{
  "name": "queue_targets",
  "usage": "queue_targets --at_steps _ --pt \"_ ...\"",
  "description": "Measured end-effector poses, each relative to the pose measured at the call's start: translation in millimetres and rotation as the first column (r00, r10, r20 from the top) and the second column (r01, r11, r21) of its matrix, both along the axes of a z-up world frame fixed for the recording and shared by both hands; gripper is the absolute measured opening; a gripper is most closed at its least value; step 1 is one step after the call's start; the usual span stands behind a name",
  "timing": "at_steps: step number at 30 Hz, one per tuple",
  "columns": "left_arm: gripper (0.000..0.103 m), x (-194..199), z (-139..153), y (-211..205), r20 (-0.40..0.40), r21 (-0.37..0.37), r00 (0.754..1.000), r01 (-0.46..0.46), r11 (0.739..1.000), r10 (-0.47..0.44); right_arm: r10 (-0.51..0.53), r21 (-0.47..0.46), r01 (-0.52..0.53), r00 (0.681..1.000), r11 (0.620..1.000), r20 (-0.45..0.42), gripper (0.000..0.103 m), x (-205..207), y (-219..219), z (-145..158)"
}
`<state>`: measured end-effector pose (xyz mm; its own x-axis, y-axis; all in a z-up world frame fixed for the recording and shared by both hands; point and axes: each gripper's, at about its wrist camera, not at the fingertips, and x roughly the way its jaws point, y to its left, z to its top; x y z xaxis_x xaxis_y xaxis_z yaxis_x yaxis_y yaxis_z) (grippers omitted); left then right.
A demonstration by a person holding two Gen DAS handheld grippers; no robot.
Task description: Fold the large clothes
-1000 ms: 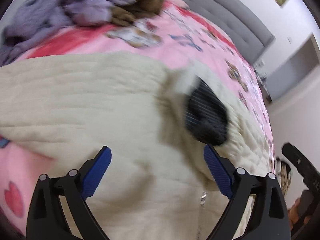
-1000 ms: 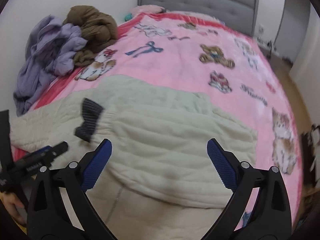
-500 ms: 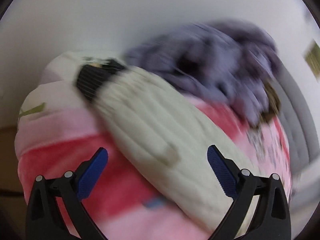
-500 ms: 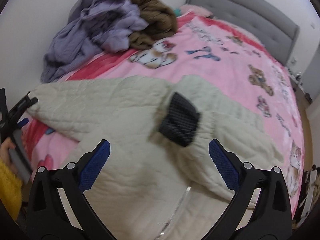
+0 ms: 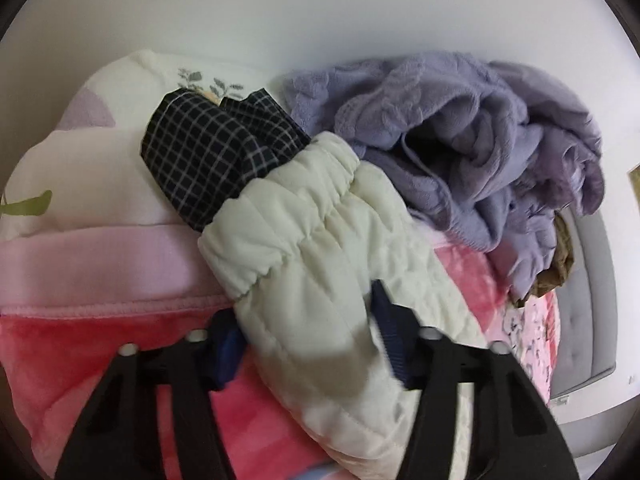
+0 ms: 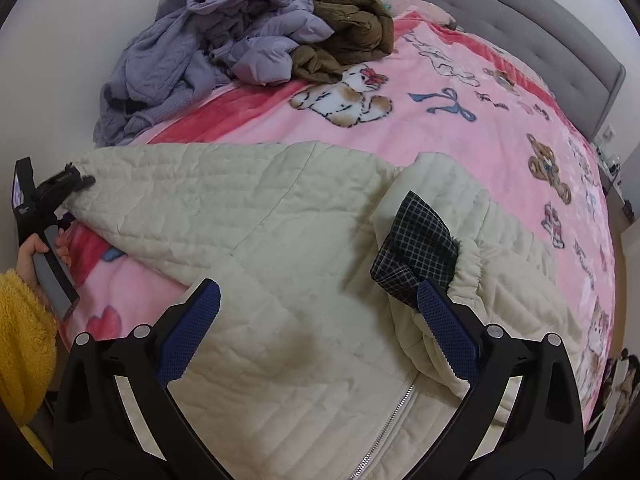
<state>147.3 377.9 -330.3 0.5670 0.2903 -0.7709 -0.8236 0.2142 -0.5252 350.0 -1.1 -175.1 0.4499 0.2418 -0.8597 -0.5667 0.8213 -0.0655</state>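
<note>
The pink blanket (image 6: 460,128) fills the bed from the lower left to the grey headboard at upper right. Spread across the lower half of the right wrist view lies the cream quilted jacket (image 6: 256,216), zip running down to the bottom edge. A heap of purple clothes (image 6: 208,40) and a brown garment (image 6: 344,24) sit at upper left, well apart from it.

One sleeve is already folded across the jacket's body at centre right, its checked lining (image 6: 416,244) poking out of the cuff. The other sleeve (image 5: 320,248) stretches out to the left edge, and there the left gripper (image 5: 308,340) has just been closing, its blue pads now pinching the padded sleeve just behind the elastic cuff. Good bite, though blur hides how firm it is.

The right gripper (image 6: 316,320) hangs above the jacket's chest, jaws spread wide, nothing between them.

The job now, I'd say: carry that left sleeve up and over onto the body, low and smooth, so it lands flat beside the first. The free gripper could pin the shoulder to stop the jacket sliding.
</note>
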Motion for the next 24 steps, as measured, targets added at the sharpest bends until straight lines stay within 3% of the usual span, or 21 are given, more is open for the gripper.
queue_targets --at_steps 2,3,6,9,11,14,16,18,19,20,21,22,24 --pt "0.031 1 4 1 0.019 -0.021 1.0 -0.014 1.0 0.015 -0.019 0.004 0.019 1.0 1.0 -0.001 0.095 1 -4 1" --pt "0.023 3 16 -4 0.032 0.015 0.999 -0.001 1.0 0.001 -0.027 0.005 0.027 1.0 1.0 -0.001 0.095 2 -7 1" --pt "0.02 19 61 -27 0.023 0.181 0.997 0.066 0.981 -0.072 -0.062 0.005 0.062 0.998 0.998 0.005 0.095 6 -21 1" --pt "0.019 41 120 -61 0.113 0.315 0.98 0.123 0.941 -0.165 -0.12 0.001 0.12 0.993 0.993 -0.011 0.095 13 -41 -4" --pt "0.019 60 154 -86 0.158 0.393 0.955 0.172 0.903 -0.25 -0.189 0.004 0.189 0.982 0.982 -0.017 0.095 18 -62 -6" --pt "0.019 107 198 -141 0.153 0.505 0.882 0.317 0.803 -0.445 -0.296 -0.004 0.296 0.955 0.955 0.011 0.095 21 -95 -7" --pt "0.019 138 219 -186 0.103 0.577 0.825 0.406 0.709 -0.556 -0.381 -0.033 0.381 0.924 0.924 0.029 0.095 22 -123 -9" --pt "0.019 172 234 -243 -0.016 0.658 0.768 0.49 0.572 -0.64 -0.449 -0.043 0.451 0.892 0.892 0.04 0.095 20 -155 -10" --pt "0.019 184 236 -271 -0.052 0.683 0.733 0.522 0.511 -0.679 -0.482 -0.049 0.484 0.875 0.874 0.045 0.095 18 -171 -10" --pt "0.018 197 237 -301 -0.08 0.694 0.682 0.561 0.45 -0.727 -0.514 -0.053 0.516 0.856 0.855 0.048 0.095 16 -188 -10" --pt "0.018 205 236 -322 -0.098 0.694 0.644 0.591 0.411 -0.759 -0.538 -0.058 0.54 0.842 0.84 0.053 0.095 13 -200 -11" --pt "0.018 215 232 -352 -0.13 0.688 0.586 0.634 0.353 -0.8 -0.573 -0.065 0.576 0.817 0.815 0.065 0.095 9 -218 -11" --pt "0.017 223 216 -400 -0.191 0.668 0.495 0.699 0.257 -0.848 -0.645 -0.074 0.65 0.76 0.757 0.077 0.095 0 -253 -12"
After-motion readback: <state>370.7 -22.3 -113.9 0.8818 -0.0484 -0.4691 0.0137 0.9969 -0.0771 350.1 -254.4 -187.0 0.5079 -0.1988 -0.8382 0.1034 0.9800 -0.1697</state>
